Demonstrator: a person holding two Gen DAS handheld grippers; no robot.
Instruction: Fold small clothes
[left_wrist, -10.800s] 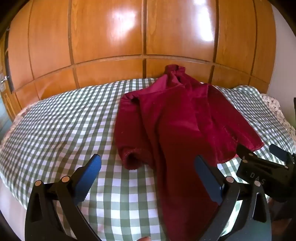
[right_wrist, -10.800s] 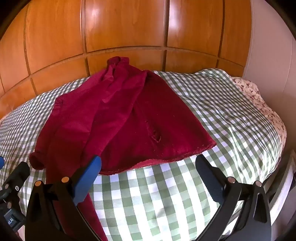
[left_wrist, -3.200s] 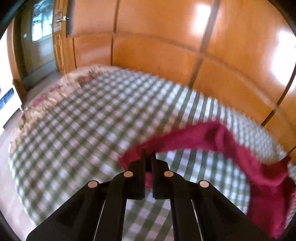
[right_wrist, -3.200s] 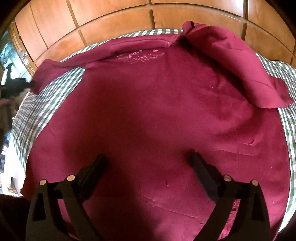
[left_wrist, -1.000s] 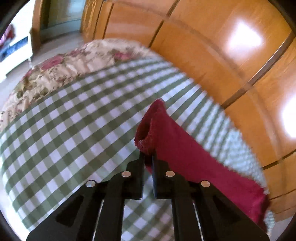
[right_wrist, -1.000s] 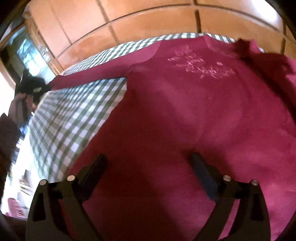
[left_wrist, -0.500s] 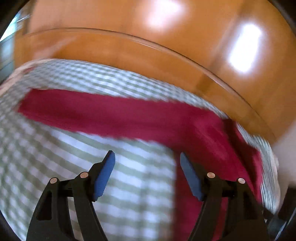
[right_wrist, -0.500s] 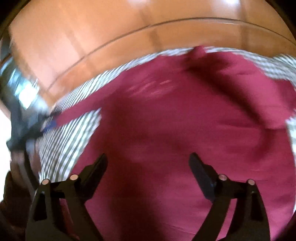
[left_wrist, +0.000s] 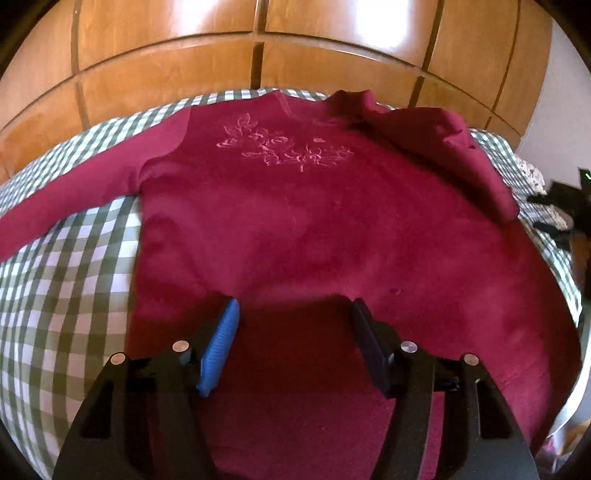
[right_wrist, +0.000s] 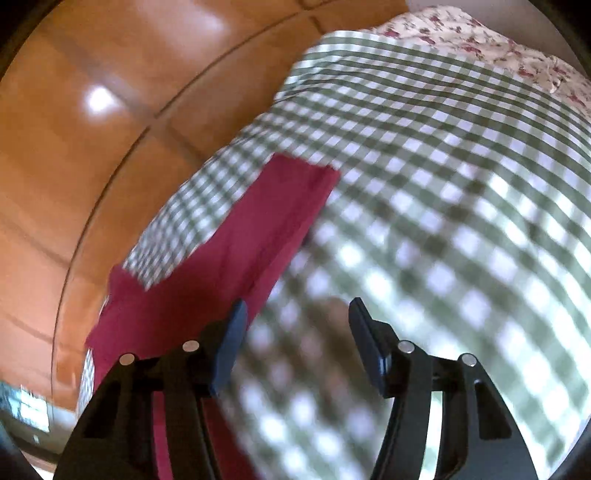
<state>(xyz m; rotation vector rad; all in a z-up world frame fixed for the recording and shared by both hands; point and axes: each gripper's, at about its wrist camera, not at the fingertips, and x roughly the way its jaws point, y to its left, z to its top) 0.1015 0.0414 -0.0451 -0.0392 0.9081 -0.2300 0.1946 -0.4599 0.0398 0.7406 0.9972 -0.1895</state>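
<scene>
Evidently the sweater (left_wrist: 295, 229) is laid flat ahead for folding; left gripper (left_wrist: 293, 343) and right gripper (right_wrist: 295, 341) are held wide apart, empty.

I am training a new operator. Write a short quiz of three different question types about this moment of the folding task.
1. True or false: the left gripper is shut on the red sweater.
2. The sweater's embroidery is: A) white B) pink C) green
3. Fill in: in the right wrist view, the right gripper is ____, above the checked bedspread, beside the sweater's sleeve.

Key: 1 false; 2 B; 3 open.
</scene>
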